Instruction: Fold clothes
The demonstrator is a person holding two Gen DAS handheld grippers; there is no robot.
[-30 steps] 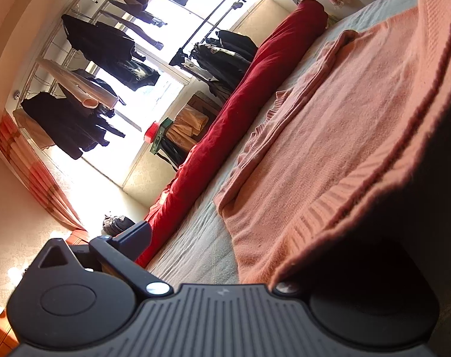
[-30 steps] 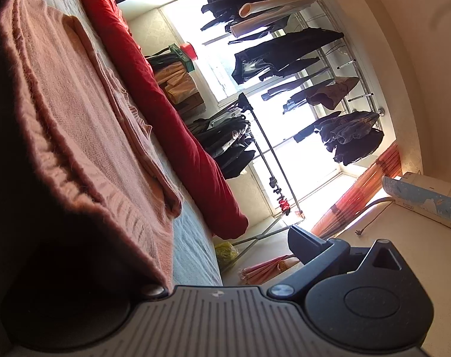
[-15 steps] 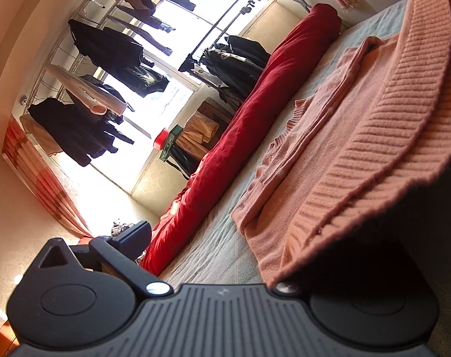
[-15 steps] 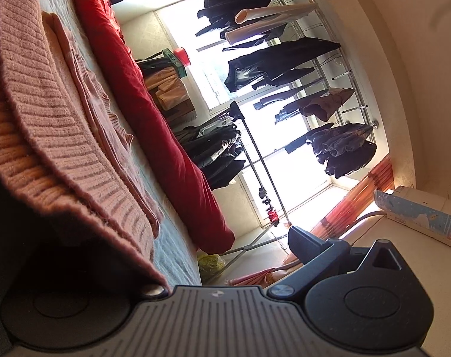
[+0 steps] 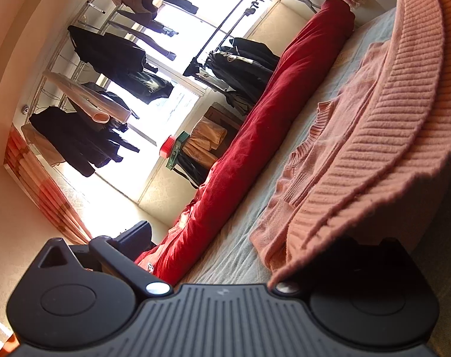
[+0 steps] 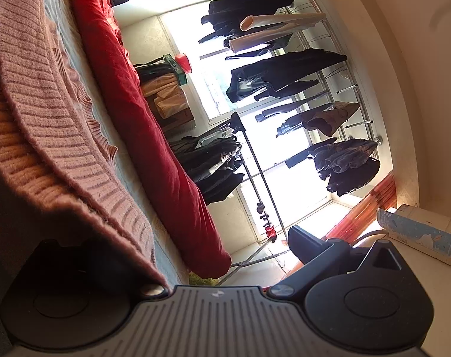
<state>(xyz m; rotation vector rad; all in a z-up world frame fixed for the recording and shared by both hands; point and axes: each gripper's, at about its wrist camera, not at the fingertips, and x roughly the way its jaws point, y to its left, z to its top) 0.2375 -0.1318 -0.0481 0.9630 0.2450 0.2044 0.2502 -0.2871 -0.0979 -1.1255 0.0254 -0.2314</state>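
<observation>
Pink ribbed sweater [image 5: 389, 136] (fuzzy knit)

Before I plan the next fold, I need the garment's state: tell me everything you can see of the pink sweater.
The pink sweater is a fuzzy knit with a ribbed hem band. Its near edge is lifted and drapes over one finger of each gripper, while the rest lies rumpled on the grey-green bedcover, beside the red rolled quilt. The draped fabric hides the actual grip.

Left gripper [image 5: 240, 255]: rolled sideways; one finger [image 5: 133, 235] exposed, other under cloth; closure undeterminable | Right gripper [image 6: 213, 255]: rolled sideways; one finger [image 6: 307, 242] exposed, other covered; closure undeterminable
</observation>
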